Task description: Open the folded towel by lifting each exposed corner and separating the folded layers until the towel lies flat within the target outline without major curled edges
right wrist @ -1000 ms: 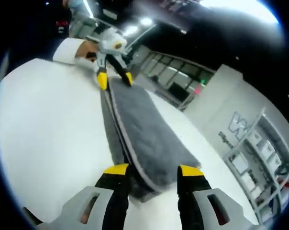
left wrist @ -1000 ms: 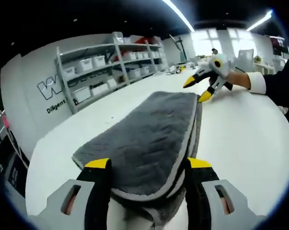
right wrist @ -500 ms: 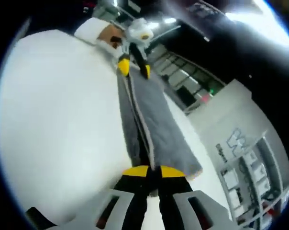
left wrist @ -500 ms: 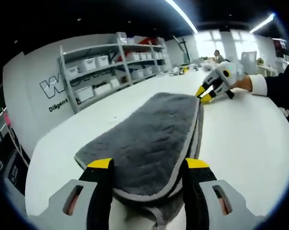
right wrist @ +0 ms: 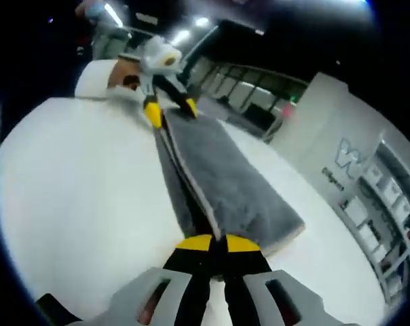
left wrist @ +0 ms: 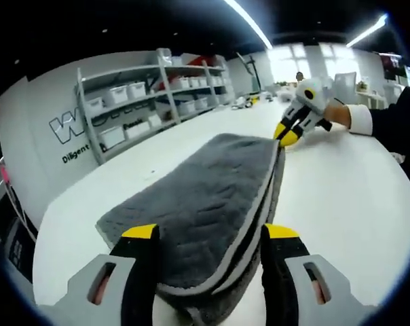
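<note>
The counter [left wrist: 341, 197] is white and wide, and the shelving [left wrist: 144, 102] with its storage bins stands along the wall behind it. On the counter lies the folded towel [left wrist: 205, 197], a long grey strip with its layers stacked and the pale hem showing along one side. I work it from both short ends at once so the upper layer can be peeled off evenly rather than dragged crooked.

My right tool [right wrist: 208, 248] has its jaws closed together on the towel's near corner, pinching what looks like the upper layer at the hem; from the left gripper view that same tool [left wrist: 286, 132] sits at the far end with its yellow tips together on the edge. My left tool [left wrist: 208, 234] has its jaws wide apart, straddling the other end with the cloth between them, not yet clamped. I judge the next need is to close on the matching top-layer corner only, or both layers will lift together.
</note>
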The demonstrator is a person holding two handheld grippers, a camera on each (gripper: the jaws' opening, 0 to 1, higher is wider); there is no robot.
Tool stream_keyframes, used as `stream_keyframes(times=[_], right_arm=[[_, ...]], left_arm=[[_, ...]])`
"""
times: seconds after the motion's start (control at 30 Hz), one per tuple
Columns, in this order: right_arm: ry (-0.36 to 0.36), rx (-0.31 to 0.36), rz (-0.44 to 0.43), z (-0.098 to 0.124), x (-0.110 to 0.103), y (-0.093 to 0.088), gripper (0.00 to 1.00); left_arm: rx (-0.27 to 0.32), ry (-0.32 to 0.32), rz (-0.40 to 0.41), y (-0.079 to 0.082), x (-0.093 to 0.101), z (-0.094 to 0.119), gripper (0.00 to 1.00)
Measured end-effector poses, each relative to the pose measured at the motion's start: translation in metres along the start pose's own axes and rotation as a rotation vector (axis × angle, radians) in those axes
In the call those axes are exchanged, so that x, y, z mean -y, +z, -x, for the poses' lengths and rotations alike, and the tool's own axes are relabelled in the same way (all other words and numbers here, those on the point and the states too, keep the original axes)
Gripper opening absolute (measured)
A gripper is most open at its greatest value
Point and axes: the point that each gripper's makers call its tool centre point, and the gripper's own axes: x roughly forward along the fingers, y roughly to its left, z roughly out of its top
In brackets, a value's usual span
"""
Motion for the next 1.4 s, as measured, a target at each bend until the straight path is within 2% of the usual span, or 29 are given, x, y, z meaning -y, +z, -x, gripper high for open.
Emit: stream_keyframes(times=[0.1,0.23,0.4,0.53,0.63,0.73,0.87,1.03,1.4], right_arm=[[0.000,-0.013,0.056,0.003,-0.002,0.001,0.00],[0.031,-0.002,-0.010,0.005,-0.006,0.005,0.00],[0.104,0.057,-0.101,0.011,-0.016,0.018,0.00],[0.131,0.087,-0.110,0.017,-0.020,0.026,0.00],[0.150,0.094,-0.102,0.018,-0.025,0.029,0.00],[0.214,0.134,-0.121,0.023,-0.037,0.039,0.00],[0.257,0.151,-0.082,0.027,-0.049,0.046,0.00],[0.344,0.169,-0.046,0.030,-0.072,0.052,0.00],[0.385,0.208,-0.043,0.033,-0.083,0.062,0.00]], left_arm=[[0.006,0.003,-0.009,0.002,-0.001,0.001,0.60],[0.004,-0.010,-0.011,0.002,0.002,0.000,0.61],[-0.022,-0.032,-0.043,-0.001,0.008,-0.001,0.64],[-0.029,-0.019,-0.040,-0.002,0.004,-0.001,0.64],[-0.011,-0.010,-0.014,0.000,0.000,0.002,0.64],[-0.030,0.009,-0.034,-0.003,-0.002,0.002,0.65],[-0.025,0.022,-0.017,-0.003,-0.012,0.006,0.65],[-0.019,0.065,0.016,-0.005,-0.024,0.009,0.65],[-0.021,0.109,0.039,-0.008,-0.031,0.011,0.65]])
